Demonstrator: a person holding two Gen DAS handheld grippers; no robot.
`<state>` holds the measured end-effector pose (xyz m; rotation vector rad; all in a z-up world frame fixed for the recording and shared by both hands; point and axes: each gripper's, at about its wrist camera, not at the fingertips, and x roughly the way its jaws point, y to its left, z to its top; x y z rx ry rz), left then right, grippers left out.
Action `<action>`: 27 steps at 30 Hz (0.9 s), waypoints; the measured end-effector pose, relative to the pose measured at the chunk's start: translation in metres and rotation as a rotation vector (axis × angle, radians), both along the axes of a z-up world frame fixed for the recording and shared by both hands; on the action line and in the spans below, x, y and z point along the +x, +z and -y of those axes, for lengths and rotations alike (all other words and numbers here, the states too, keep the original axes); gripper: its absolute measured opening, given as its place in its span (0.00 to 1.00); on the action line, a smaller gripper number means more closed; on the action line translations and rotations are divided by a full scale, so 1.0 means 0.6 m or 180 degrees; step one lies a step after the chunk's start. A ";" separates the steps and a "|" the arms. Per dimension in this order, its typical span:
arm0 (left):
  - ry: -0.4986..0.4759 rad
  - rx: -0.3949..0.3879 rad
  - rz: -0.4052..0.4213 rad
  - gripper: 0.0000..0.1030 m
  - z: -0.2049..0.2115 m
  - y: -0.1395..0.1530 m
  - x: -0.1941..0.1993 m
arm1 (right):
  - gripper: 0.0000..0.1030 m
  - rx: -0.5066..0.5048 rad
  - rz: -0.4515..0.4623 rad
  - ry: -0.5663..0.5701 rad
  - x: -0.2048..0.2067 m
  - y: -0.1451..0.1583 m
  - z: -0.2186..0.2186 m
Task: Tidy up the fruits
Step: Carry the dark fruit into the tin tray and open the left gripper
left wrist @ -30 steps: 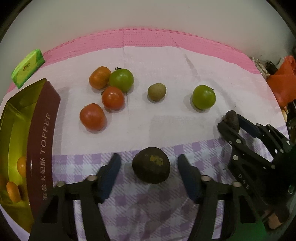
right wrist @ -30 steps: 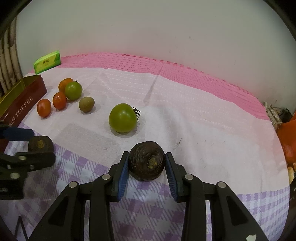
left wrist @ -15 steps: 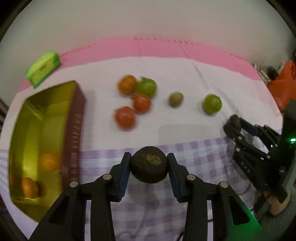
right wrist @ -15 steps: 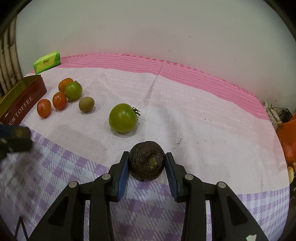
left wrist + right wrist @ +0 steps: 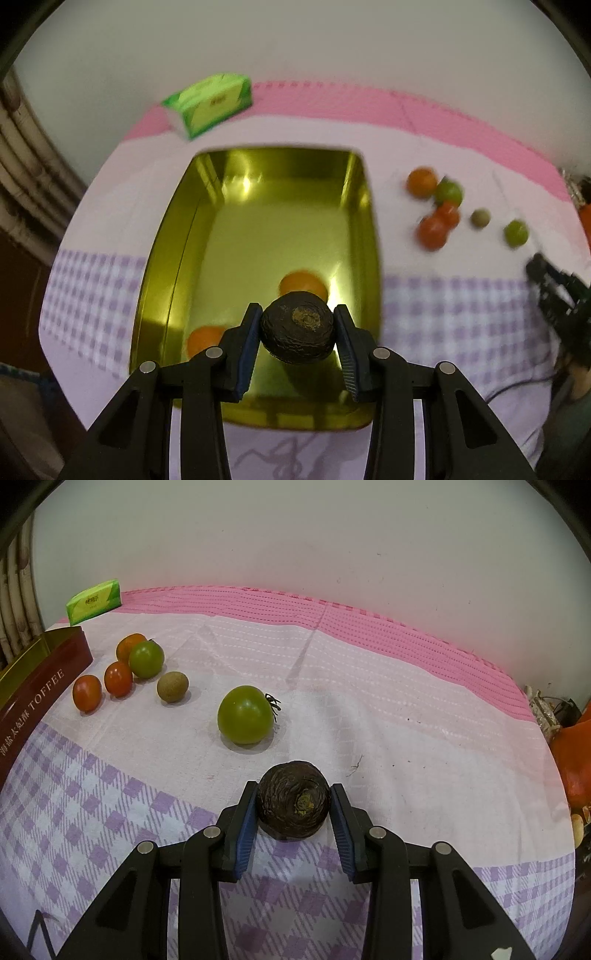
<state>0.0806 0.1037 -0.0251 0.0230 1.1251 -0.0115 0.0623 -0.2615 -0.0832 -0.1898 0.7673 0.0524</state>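
Observation:
My left gripper [image 5: 297, 334] is shut on a dark wrinkled fruit [image 5: 297, 336] and holds it above the near end of the golden toffee tin [image 5: 177, 236]. Two orange fruits [image 5: 303, 282] lie in the tin. My right gripper [image 5: 293, 810] is shut on a second dark wrinkled fruit [image 5: 293, 805] resting on the checked cloth. A large green tomato [image 5: 244, 714] lies just beyond it. A kiwi [image 5: 172, 686], a smaller green tomato [image 5: 146, 659] and three red and orange tomatoes [image 5: 118, 678] lie farther left, beside the tin's dark red wall [image 5: 40, 690].
A green tissue pack [image 5: 94, 601] sits at the back left near the wall. An orange bag [image 5: 576, 760] and clutter lie at the right table edge. The right gripper shows at the right edge of the left wrist view [image 5: 554, 295]. The cloth is pink at the back.
My left gripper closed on the dark fruit, lifted it and swung left until it hung over the tin. My right gripper stayed still, shut on its fruit.

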 end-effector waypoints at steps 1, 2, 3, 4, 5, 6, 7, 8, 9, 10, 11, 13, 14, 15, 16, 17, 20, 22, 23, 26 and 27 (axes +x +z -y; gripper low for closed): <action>-0.0006 0.0019 -0.0065 0.39 -0.005 -0.010 -0.005 | 0.34 0.0001 -0.0001 0.0001 0.000 0.000 -0.001; -0.0007 0.0022 -0.0105 0.39 -0.004 -0.016 -0.007 | 0.34 0.0012 -0.0004 0.0002 0.001 -0.001 0.001; -0.0019 0.0011 -0.0167 0.39 -0.006 -0.027 -0.010 | 0.34 0.0021 -0.0006 0.0003 0.001 -0.001 0.001; -0.0029 0.0002 -0.0221 0.39 -0.003 -0.035 -0.012 | 0.34 0.0026 -0.0008 0.0005 0.001 0.000 0.001; -0.0032 -0.0007 -0.0251 0.39 -0.003 -0.041 -0.013 | 0.34 0.0026 -0.0007 0.0003 0.000 0.000 0.002; -0.0030 -0.0013 -0.0279 0.39 -0.003 -0.046 -0.014 | 0.34 0.0020 -0.0007 0.0003 0.000 -0.001 0.002; -0.0028 -0.0009 -0.0303 0.39 -0.003 -0.052 -0.014 | 0.34 0.0019 -0.0006 0.0002 0.000 -0.001 0.002; -0.0029 -0.0008 -0.0311 0.39 -0.002 -0.054 -0.013 | 0.34 0.0016 -0.0006 0.0001 0.000 -0.001 0.002; -0.0027 0.0002 -0.0317 0.39 -0.001 -0.058 -0.010 | 0.34 0.0017 -0.0006 0.0001 0.000 -0.001 0.003; -0.0028 0.0021 -0.0311 0.39 0.000 -0.059 -0.009 | 0.34 0.0018 -0.0007 0.0000 0.000 0.000 0.002; -0.0028 0.0049 -0.0309 0.39 0.002 -0.060 -0.008 | 0.34 0.0014 -0.0006 0.0000 0.000 0.000 0.002; -0.0038 0.0103 -0.0309 0.39 0.002 -0.065 -0.006 | 0.34 0.0005 -0.0004 0.0000 0.000 0.000 0.001; -0.0029 0.0115 -0.0316 0.39 0.002 -0.069 -0.004 | 0.34 0.0007 -0.0005 -0.0001 0.000 0.000 0.002; -0.0016 0.0119 -0.0328 0.39 -0.002 -0.073 0.000 | 0.34 0.0006 -0.0005 0.0000 0.000 0.000 0.002; -0.0006 0.0117 -0.0340 0.40 -0.004 -0.077 0.003 | 0.34 0.0008 -0.0006 0.0001 0.000 0.000 0.002; 0.0014 0.0121 -0.0350 0.40 -0.006 -0.081 0.005 | 0.34 0.0007 -0.0006 0.0001 0.000 0.000 0.002; 0.0058 0.0106 -0.0381 0.40 -0.012 -0.093 0.006 | 0.34 0.0009 -0.0007 0.0001 0.000 0.000 0.002; 0.0049 0.0134 -0.0354 0.40 -0.008 -0.097 0.006 | 0.34 0.0007 -0.0007 -0.0001 0.000 0.000 0.002; 0.0038 0.0158 -0.0343 0.40 -0.009 -0.098 0.004 | 0.34 0.0006 -0.0007 -0.0002 0.000 0.001 0.002; 0.0011 0.0193 -0.0313 0.40 -0.008 -0.100 -0.001 | 0.34 0.0008 -0.0008 -0.0002 0.000 0.001 0.002; 0.0013 0.0183 -0.0310 0.40 -0.004 -0.100 -0.006 | 0.34 0.0007 -0.0008 -0.0002 0.000 0.001 0.002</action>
